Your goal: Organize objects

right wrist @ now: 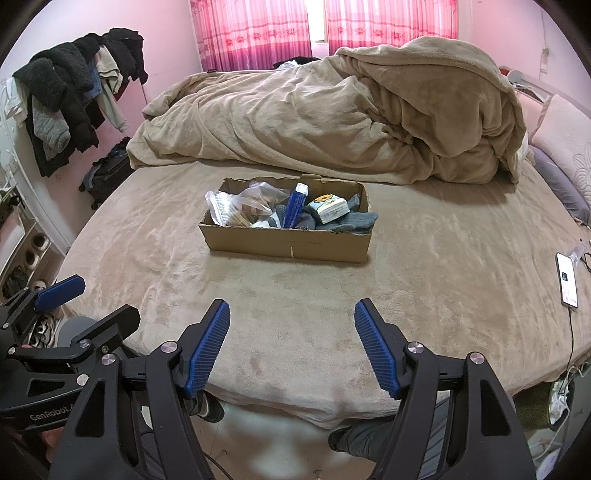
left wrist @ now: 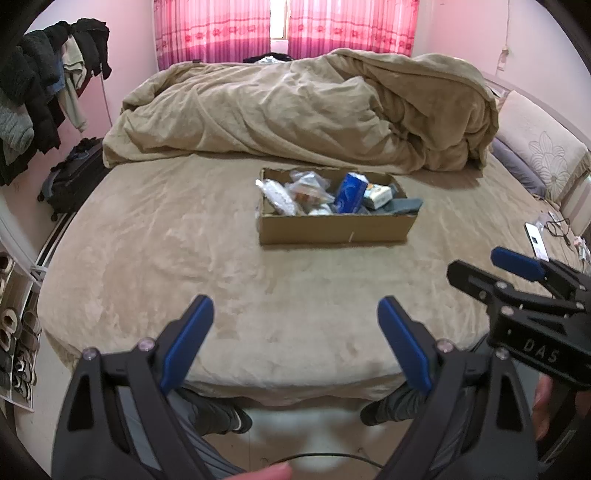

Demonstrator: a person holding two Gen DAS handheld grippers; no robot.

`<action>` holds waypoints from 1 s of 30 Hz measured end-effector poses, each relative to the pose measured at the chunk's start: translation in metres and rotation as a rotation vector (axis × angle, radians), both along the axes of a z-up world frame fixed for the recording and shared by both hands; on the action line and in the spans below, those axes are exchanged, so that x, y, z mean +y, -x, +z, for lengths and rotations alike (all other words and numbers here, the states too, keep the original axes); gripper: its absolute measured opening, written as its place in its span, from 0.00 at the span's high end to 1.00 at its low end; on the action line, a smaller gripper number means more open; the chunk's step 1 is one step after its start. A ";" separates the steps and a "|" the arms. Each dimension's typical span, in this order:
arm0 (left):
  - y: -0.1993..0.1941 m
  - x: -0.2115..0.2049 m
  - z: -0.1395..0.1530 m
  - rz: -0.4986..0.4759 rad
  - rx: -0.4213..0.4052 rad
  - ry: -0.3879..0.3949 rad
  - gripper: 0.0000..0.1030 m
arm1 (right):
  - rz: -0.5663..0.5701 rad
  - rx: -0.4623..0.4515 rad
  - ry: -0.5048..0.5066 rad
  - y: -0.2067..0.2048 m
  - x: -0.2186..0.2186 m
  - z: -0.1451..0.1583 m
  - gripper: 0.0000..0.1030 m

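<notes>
Cardboard box (right wrist: pixel 288 245) of sundries mid-bed, well beyond left gripper (left wrist: pixel 295 332) and right gripper (right wrist: pixel 291 332), both spread wide, empty.

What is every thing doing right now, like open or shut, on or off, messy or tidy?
Left claw: open, holding nothing.
Right claw: open, holding nothing.
Cardboard box: open on top, full of things.
Blue carton: leaning inside the box.
Blanket: bunched up, not spread.
Phone: screen lit, cable plugged in.
Curtains: mostly drawn, small gap.
</notes>
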State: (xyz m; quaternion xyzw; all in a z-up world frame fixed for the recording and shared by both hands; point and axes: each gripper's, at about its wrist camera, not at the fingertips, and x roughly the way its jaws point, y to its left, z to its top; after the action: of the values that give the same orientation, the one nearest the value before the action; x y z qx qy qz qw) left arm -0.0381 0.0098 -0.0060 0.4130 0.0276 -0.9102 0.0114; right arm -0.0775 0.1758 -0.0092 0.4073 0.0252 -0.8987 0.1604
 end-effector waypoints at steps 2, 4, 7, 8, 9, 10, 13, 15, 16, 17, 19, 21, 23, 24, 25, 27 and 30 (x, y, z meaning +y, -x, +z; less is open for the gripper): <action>0.000 0.000 0.000 0.000 0.000 -0.001 0.11 | 0.001 0.000 0.000 0.000 0.000 0.000 0.29; 0.000 0.000 0.000 0.000 0.000 -0.001 0.11 | 0.000 0.001 0.000 0.000 0.000 0.000 0.29; 0.000 0.000 0.000 0.000 -0.001 -0.002 0.11 | -0.001 0.000 0.000 0.000 0.000 0.000 0.29; 0.001 0.000 0.000 0.000 -0.001 -0.002 0.11 | 0.000 0.000 0.001 0.000 0.000 0.000 0.29; 0.000 0.000 0.000 0.000 0.000 0.000 0.11 | 0.000 0.001 0.001 -0.001 -0.001 0.000 0.29; 0.000 0.000 -0.001 0.001 0.000 -0.001 0.11 | 0.000 0.001 0.000 0.000 0.000 0.000 0.29; 0.000 0.000 -0.001 0.000 0.000 -0.001 0.11 | 0.000 0.001 0.000 0.000 0.000 0.000 0.29; 0.000 0.000 -0.001 0.001 0.000 -0.001 0.11 | 0.000 0.000 -0.001 0.000 0.000 0.000 0.29; 0.000 0.000 -0.001 0.002 -0.001 -0.002 0.11 | 0.000 -0.001 0.001 0.000 0.000 0.000 0.29; 0.000 0.000 -0.001 0.001 0.000 -0.001 0.11 | 0.001 -0.001 0.001 0.000 0.000 0.000 0.29; 0.000 -0.001 -0.001 0.000 0.000 -0.001 0.11 | 0.001 0.001 0.000 0.000 0.000 0.000 0.29; 0.000 -0.001 -0.001 0.000 0.001 -0.002 0.11 | 0.001 0.000 0.001 0.000 -0.001 0.000 0.29; 0.000 -0.001 -0.001 0.000 0.001 -0.002 0.11 | 0.001 0.001 -0.001 0.000 -0.001 0.000 0.29; 0.000 -0.001 -0.001 0.002 0.001 -0.001 0.11 | 0.001 0.000 0.000 0.000 -0.001 0.000 0.29; 0.000 -0.002 -0.001 0.001 0.001 -0.001 0.11 | 0.001 0.000 0.000 0.000 -0.001 0.000 0.29; 0.000 -0.002 -0.001 0.003 0.002 0.000 0.11 | 0.001 0.000 -0.001 0.000 -0.001 0.000 0.29; 0.001 -0.002 -0.001 0.004 0.002 -0.001 0.11 | 0.001 0.001 -0.001 0.000 -0.001 0.000 0.29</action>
State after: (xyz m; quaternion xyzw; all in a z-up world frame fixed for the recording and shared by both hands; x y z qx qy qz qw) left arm -0.0387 0.0082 -0.0071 0.4118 0.0289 -0.9107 0.0129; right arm -0.0774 0.1744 -0.0094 0.4071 0.0260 -0.8987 0.1609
